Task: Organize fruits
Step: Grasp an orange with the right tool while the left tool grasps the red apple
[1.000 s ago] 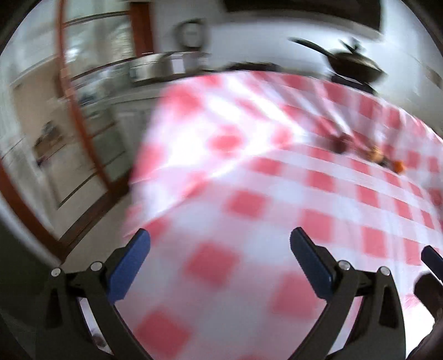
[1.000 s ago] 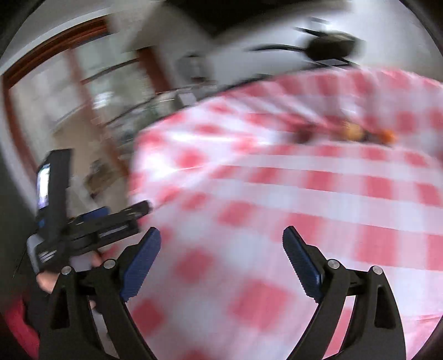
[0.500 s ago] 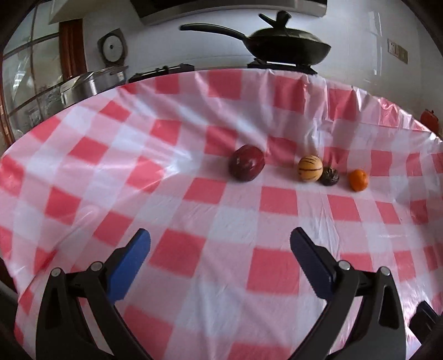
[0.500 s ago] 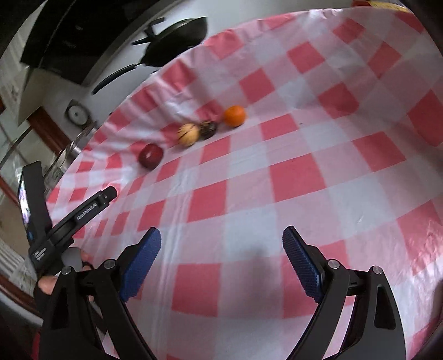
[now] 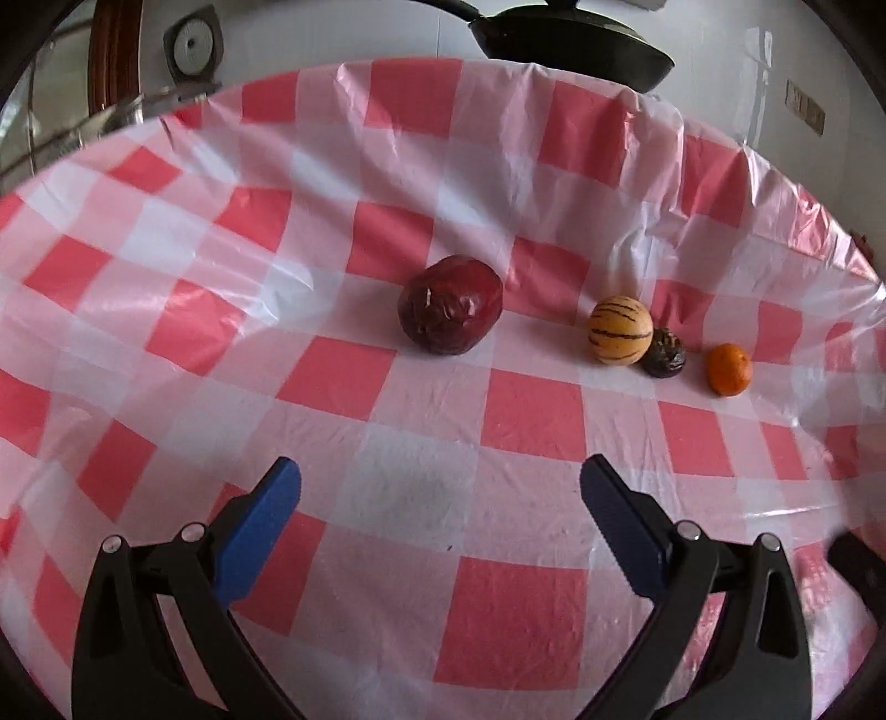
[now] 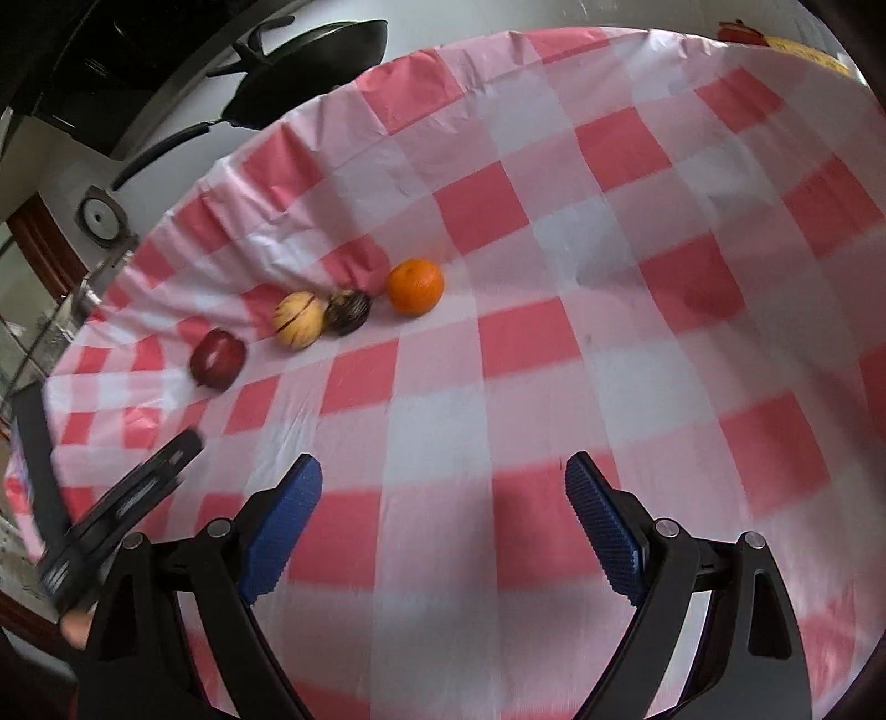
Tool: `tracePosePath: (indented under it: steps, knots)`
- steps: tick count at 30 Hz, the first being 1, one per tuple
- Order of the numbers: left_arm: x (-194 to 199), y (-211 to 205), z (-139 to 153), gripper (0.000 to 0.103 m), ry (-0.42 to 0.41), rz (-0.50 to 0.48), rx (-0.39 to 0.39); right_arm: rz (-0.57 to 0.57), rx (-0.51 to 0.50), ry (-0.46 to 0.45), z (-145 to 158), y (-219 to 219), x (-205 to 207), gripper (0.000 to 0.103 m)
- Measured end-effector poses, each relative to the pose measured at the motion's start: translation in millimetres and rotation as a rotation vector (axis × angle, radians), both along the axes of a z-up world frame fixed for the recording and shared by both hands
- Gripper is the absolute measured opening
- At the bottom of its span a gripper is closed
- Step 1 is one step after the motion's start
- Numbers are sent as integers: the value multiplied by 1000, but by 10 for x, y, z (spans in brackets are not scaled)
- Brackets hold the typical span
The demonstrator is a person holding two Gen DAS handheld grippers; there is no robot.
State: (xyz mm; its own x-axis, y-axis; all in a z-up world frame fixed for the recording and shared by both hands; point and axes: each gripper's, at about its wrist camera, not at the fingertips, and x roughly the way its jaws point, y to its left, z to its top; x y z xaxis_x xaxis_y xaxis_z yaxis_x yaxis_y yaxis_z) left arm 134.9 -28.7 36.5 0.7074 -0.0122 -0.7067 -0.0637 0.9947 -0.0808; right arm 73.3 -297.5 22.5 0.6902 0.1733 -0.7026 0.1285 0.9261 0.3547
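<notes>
Both the left gripper [image 5: 440,493] and the right gripper [image 6: 443,487] have jaws spread, with nothing between them, only free checked cloth [image 5: 531,415] in front. The fruits lie beyond in a row: apple [image 5: 450,303] at frame center, melon [image 5: 619,330] touching a dark fruit [image 5: 664,353], orange [image 5: 729,369] just beside. A pan [image 5: 570,41] stands behind the far cloth edge, at frame top.

Soft daylight fills both views. The plastic checked cloth [image 5: 421,487] shows white glare at nine o'clock and four o'clock in the left wrist view — sharp there. The right wrist view is motion-blurred, worst from three to six o'clock. Fisheye bending curves the counter's edges, and the corners go black.
</notes>
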Motion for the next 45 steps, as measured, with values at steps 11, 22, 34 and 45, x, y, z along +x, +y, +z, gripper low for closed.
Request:
tracePosePath:
  steps: [11,22,34,45]
  knots:
    - [8,208,-92,101,23,-18,-149,14,-211,67,-183,140,1017,74]
    - [15,212,-94,101,22,-25,-161,29,-310,89,-200,361,1585,51]
    - [-41,247,-67,101,-5,-24,-195,-82,28,-32,-172,287,643,42]
    - [-95,236,-34,101,-34,-2,-203,-77,147,-91,-149,250,658,42]
